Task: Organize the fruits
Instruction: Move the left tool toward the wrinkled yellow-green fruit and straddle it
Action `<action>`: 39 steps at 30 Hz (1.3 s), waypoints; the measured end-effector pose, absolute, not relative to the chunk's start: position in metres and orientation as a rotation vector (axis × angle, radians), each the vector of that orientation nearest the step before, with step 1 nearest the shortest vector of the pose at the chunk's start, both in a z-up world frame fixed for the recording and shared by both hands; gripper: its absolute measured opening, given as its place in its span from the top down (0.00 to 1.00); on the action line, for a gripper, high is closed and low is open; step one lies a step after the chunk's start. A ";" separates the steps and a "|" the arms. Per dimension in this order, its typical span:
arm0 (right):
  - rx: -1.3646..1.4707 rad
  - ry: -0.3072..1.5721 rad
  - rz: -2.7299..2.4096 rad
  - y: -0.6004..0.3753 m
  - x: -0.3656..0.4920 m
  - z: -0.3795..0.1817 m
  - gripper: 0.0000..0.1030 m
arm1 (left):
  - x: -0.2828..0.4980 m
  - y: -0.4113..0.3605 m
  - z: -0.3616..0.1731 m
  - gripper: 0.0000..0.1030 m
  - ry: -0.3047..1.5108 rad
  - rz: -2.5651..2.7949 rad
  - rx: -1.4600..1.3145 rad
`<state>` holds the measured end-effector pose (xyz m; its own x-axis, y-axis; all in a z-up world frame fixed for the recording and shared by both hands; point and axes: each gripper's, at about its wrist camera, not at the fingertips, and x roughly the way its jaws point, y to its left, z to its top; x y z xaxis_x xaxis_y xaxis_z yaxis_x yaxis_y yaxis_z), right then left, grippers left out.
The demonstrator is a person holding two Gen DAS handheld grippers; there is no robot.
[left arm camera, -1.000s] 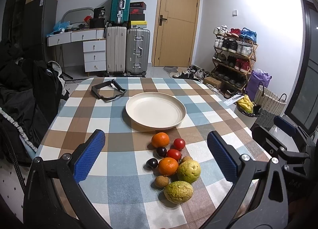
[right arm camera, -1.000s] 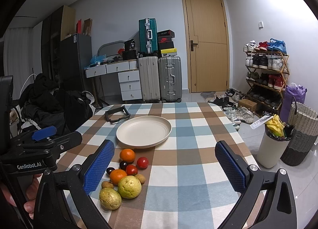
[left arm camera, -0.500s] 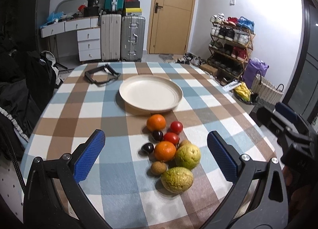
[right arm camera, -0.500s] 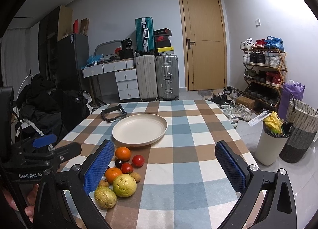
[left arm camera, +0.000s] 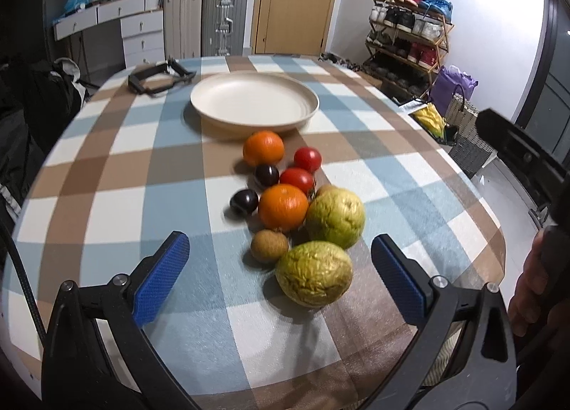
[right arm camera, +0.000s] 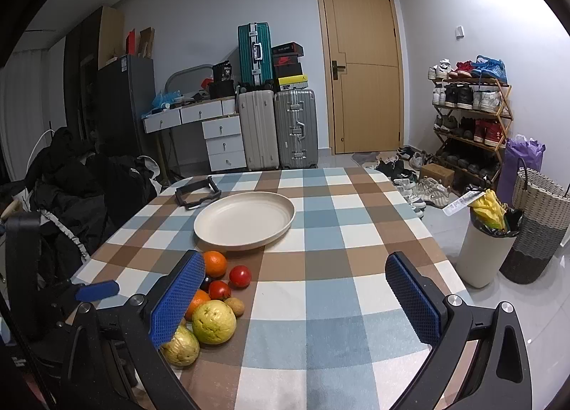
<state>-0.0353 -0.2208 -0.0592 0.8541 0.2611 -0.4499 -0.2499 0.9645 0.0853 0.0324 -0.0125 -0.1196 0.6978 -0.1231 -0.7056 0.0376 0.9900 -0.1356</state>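
Observation:
A cluster of fruit lies on the checked tablecloth: two oranges [left arm camera: 283,206], two red tomatoes [left arm camera: 307,159], two dark plums [left arm camera: 244,201], a brown kiwi [left arm camera: 269,245] and two yellow-green guavas [left arm camera: 314,278]. An empty cream plate [left arm camera: 254,102] sits beyond them. My left gripper [left arm camera: 281,280] is open and empty, its jaws either side of the nearest guava, just above the table. My right gripper [right arm camera: 295,303] is open and empty, to the right of the fruit [right arm camera: 213,321], with the plate [right arm camera: 244,220] ahead.
A black strap-like frame [left arm camera: 160,77] lies on the table behind the plate. The table edge curves away to the right, with a bin [right arm camera: 481,249] and basket [right arm camera: 538,232] on the floor beyond. Suitcases, drawers and a shoe rack stand at the back.
My left gripper has moved forward and down toward the fruit, which now looms larger between its jaws. My right gripper has shifted slightly forward and left.

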 end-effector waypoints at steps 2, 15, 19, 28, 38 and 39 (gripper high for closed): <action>0.025 0.482 0.268 -0.221 -0.034 -0.061 0.00 | 0.035 -0.014 -0.127 0.02 0.809 -0.096 -0.118; 0.033 0.509 0.268 -0.221 -0.029 -0.071 0.00 | 0.040 -0.012 -0.142 0.28 0.877 -0.181 -0.208; 0.034 0.518 0.265 -0.221 -0.027 -0.074 0.00 | 0.036 -0.011 -0.144 0.42 0.881 -0.229 -0.252; 0.032 0.523 0.268 -0.218 -0.025 -0.077 0.00 | 0.028 -0.005 -0.145 0.55 0.872 -0.298 -0.319; 0.011 0.555 0.280 -0.213 -0.026 -0.081 0.00 | 0.022 0.003 -0.145 0.60 0.843 -0.319 -0.340; 0.006 0.564 0.281 -0.212 -0.027 -0.082 0.00 | 0.022 0.004 -0.145 0.60 0.840 -0.322 -0.344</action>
